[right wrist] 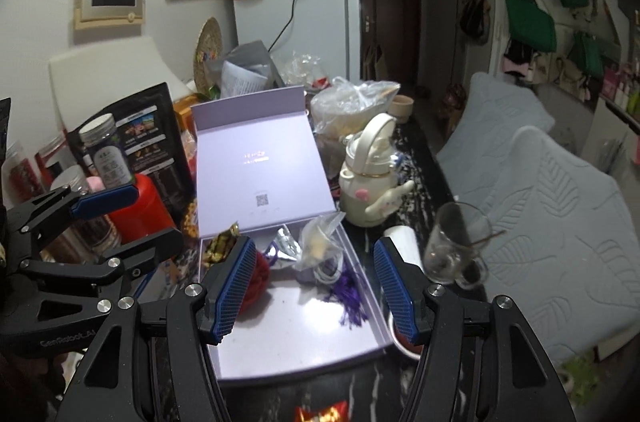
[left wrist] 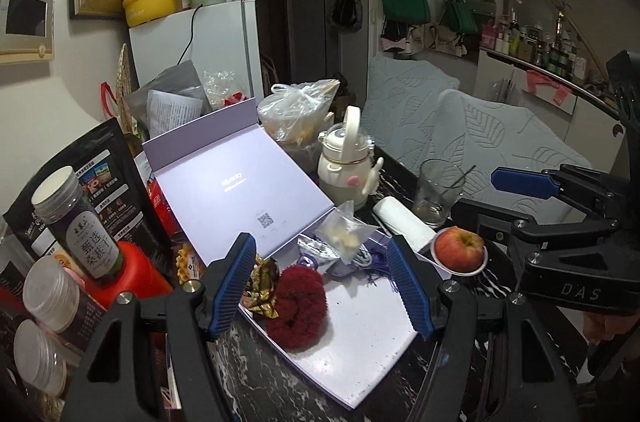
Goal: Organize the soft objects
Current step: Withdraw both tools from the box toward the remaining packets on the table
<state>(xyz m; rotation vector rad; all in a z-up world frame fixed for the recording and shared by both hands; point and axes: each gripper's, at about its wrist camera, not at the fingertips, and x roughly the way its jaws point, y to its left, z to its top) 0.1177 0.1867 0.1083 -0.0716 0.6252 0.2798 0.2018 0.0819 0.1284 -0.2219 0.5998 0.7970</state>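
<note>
A shallow lilac card box [left wrist: 360, 350] lies open on the black marbled table [left wrist: 256, 382], its flat lid [left wrist: 240, 182] tilted back toward 11 o'clock. Inside sits a fuzzy dark-red scrunchie [left wrist: 296, 306], a thick plush ring lying flat, its long axis running from 1 to 7 o'clock. At its 10 o'clock is crinkled gold foil [left wrist: 262, 288]; at 1 o'clock a clear bag [left wrist: 344, 234], coiled white cable [left wrist: 362, 256] and purple tassel [right wrist: 352, 302]. A glossy apple [left wrist: 458, 248] sits at 3 o'clock beside the box. The left gripper [left wrist: 324, 286] and right gripper [right wrist: 314, 290] both hover with ribbed blue pads apart, holding nothing.
</note>
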